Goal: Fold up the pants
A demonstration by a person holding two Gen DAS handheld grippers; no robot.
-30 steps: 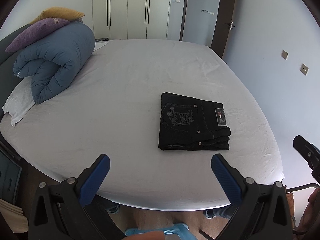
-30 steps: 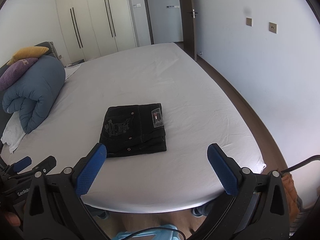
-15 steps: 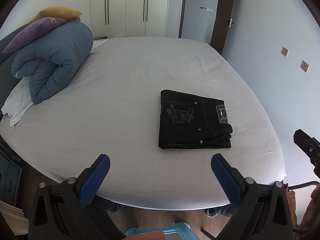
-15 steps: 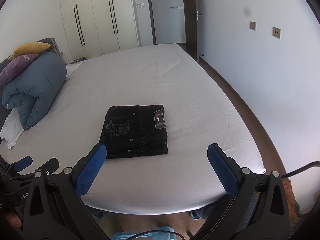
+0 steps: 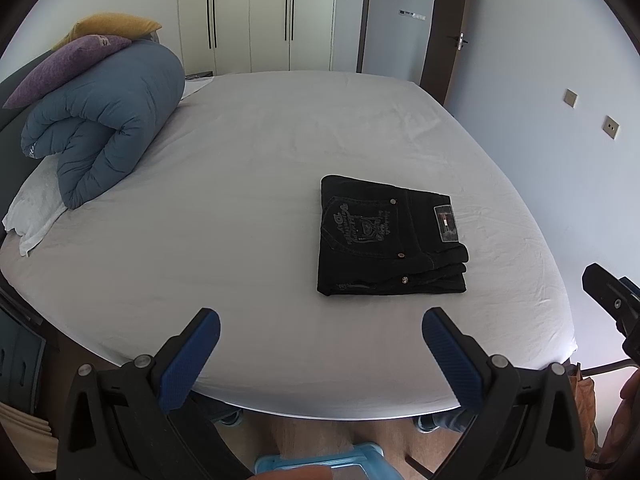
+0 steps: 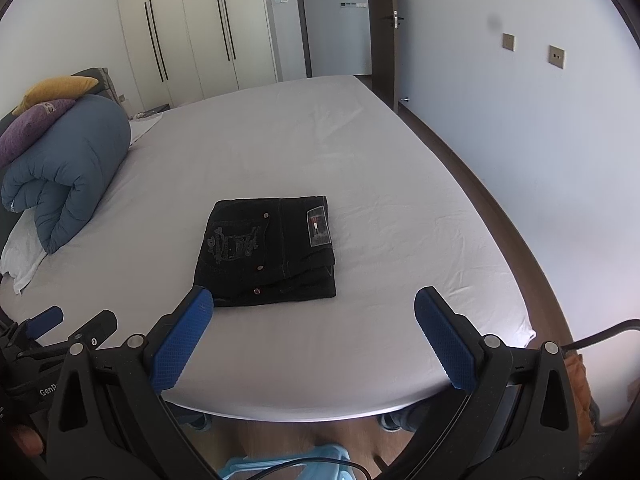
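Note:
Black pants [image 5: 388, 238] lie folded in a compact rectangle on the white bed [image 5: 248, 168], back pocket print and label facing up. They also show in the right wrist view [image 6: 268, 252]. My left gripper [image 5: 320, 322] is open and empty, held above the bed's near edge, short of the pants. My right gripper [image 6: 314, 308] is open and empty, also near the bed edge, just short of the pants. Part of the right gripper shows at the right of the left wrist view [image 5: 612, 300].
A rolled blue duvet [image 5: 104, 120] with a purple pillow [image 5: 64, 68] and a yellow pillow [image 5: 108, 28] lies at the bed's left. Wardrobe doors [image 5: 248, 16] and a door stand behind. A wall [image 6: 540, 140] runs along the right.
Both grippers have drawn back and risen slightly, so the pants look a little farther off. The pants have not moved. Both grippers stay open.

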